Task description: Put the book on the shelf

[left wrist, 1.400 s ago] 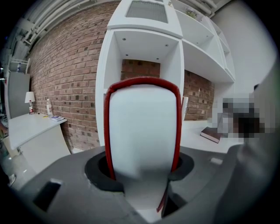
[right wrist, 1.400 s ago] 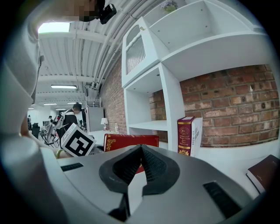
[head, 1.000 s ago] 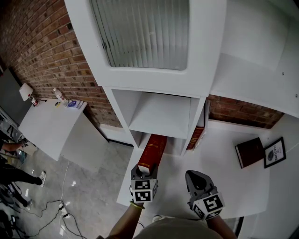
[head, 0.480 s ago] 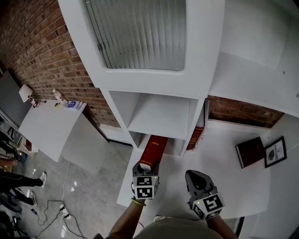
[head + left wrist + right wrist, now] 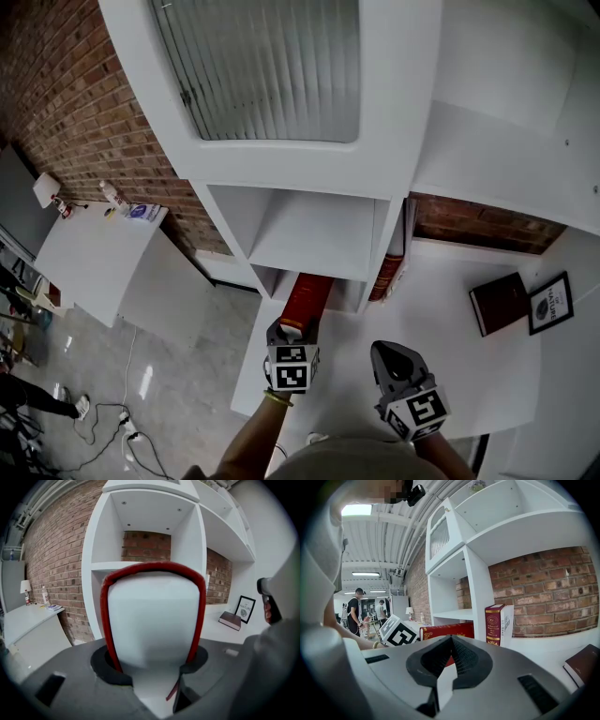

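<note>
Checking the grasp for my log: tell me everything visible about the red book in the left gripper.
The red book is a thick hardcover: red cover with gold decoration, white page edges. The left gripper is shut on its near end, holding it roughly level, far end pointing into the lower opening of the white shelf unit. Whether it touches the shelf cannot be told.

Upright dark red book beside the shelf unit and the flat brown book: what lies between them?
Nothing: only bare white countertop separates the upright dark red book from the flat brown book, as the head view shows.
</note>
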Available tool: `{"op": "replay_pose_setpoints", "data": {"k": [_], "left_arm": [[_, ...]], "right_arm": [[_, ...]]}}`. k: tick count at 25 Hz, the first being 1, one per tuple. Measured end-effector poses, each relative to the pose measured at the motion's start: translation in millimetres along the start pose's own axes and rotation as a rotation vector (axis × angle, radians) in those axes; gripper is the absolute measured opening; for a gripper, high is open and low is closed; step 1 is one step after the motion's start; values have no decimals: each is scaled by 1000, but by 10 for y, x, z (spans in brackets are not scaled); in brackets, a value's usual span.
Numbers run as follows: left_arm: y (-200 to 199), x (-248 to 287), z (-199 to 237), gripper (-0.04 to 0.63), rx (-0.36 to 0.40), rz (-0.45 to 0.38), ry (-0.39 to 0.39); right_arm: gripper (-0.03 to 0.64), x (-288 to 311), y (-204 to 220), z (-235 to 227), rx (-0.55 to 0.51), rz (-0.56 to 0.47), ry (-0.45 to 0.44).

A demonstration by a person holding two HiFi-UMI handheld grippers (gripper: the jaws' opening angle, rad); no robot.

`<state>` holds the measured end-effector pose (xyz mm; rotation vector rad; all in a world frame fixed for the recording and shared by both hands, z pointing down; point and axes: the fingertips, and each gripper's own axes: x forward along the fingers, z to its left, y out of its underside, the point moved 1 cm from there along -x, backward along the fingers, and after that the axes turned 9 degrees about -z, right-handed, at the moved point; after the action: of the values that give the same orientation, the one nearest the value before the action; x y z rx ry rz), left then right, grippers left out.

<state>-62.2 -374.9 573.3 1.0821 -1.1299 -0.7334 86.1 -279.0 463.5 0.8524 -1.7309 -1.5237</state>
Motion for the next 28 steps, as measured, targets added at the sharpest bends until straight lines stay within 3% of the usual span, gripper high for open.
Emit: {"op": "replay_pose_setpoints", "data": {"k": [28], "left_arm": [[41,592,-108,236,21,40,0]], "right_arm": [[6,-66,28,-216,20,-11,49]]}}
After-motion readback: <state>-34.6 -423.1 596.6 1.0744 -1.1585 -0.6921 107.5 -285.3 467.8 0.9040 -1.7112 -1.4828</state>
